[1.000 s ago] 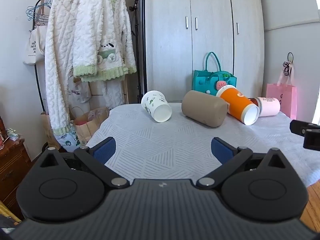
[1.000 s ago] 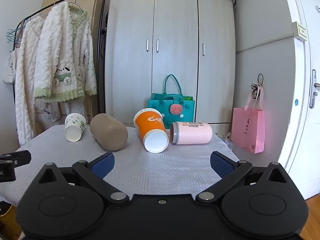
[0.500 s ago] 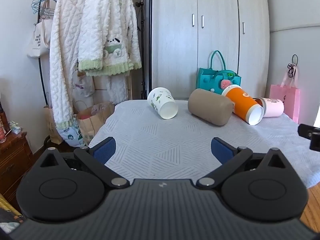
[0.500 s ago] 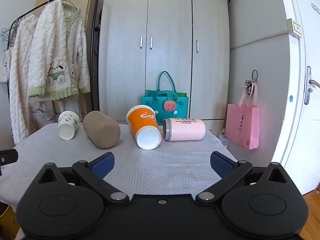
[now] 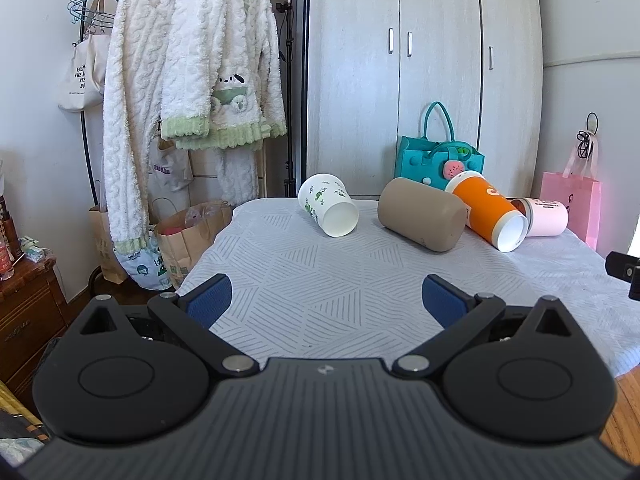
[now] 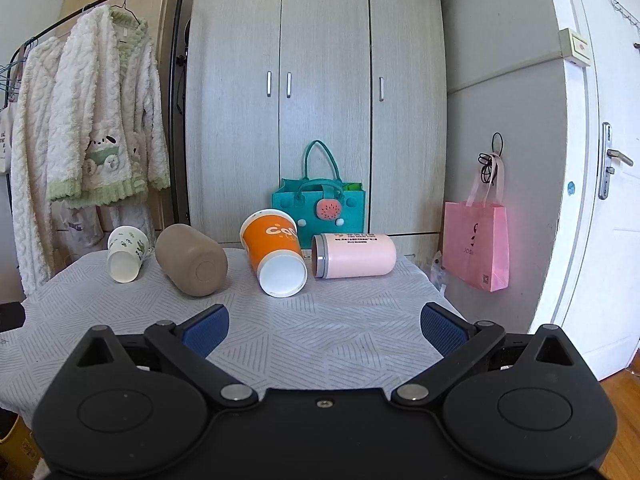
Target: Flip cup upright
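Note:
Several cups lie on their sides at the far end of the table: a white cup with green prints [image 5: 328, 210] [image 6: 126, 253], a tan cup [image 5: 422, 220] [image 6: 192, 265], an orange cup [image 5: 488, 210] [image 6: 276, 252] and a pink tumbler [image 5: 546, 216] [image 6: 354, 255]. My left gripper [image 5: 326, 300] is open and empty above the table's near end, well short of the cups. My right gripper [image 6: 324, 326] is open and empty, also short of the cups. Part of the right gripper shows at the left wrist view's right edge [image 5: 624, 268].
The table [image 5: 320, 280] carries a white patterned cloth. A teal bag [image 6: 318, 208] stands behind the cups before a wardrobe [image 6: 320, 100]. A pink bag [image 6: 478, 244] hangs right. A clothes rack with robes [image 5: 180, 80] and paper bags [image 5: 188, 232] stand left.
Both grippers have moved a little closer to the cups and shifted view slightly leftward. The cups have not moved. Both grippers stay open.

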Demonstrator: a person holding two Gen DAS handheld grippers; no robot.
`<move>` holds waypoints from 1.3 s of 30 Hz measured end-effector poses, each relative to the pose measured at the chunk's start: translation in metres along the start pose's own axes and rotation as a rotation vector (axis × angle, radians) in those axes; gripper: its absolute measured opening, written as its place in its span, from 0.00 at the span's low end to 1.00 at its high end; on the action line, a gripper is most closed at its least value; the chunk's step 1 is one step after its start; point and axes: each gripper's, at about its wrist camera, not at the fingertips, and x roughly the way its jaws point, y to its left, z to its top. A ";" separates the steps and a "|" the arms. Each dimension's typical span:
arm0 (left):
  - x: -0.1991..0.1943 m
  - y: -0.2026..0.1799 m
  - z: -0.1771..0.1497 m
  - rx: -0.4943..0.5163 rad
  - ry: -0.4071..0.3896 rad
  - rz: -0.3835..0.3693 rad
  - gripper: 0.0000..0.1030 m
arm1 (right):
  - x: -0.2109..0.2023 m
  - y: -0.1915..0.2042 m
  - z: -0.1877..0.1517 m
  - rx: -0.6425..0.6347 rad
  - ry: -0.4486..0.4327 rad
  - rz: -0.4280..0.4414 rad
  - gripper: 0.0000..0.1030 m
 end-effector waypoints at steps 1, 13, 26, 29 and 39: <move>-0.001 0.000 0.000 -0.002 -0.003 -0.005 1.00 | 0.000 0.001 0.000 0.001 0.001 0.000 1.00; -0.006 -0.001 0.000 0.000 0.016 -0.019 1.00 | -0.002 0.004 -0.001 -0.008 0.017 0.009 1.00; -0.003 0.005 0.000 -0.034 0.046 -0.008 1.00 | -0.001 0.003 -0.001 -0.004 0.019 0.007 1.00; -0.002 0.006 0.001 -0.037 0.051 -0.009 1.00 | -0.001 0.003 -0.001 -0.009 0.022 0.007 1.00; 0.000 0.005 0.000 -0.034 0.057 -0.013 1.00 | -0.002 0.006 -0.003 -0.011 0.025 0.008 1.00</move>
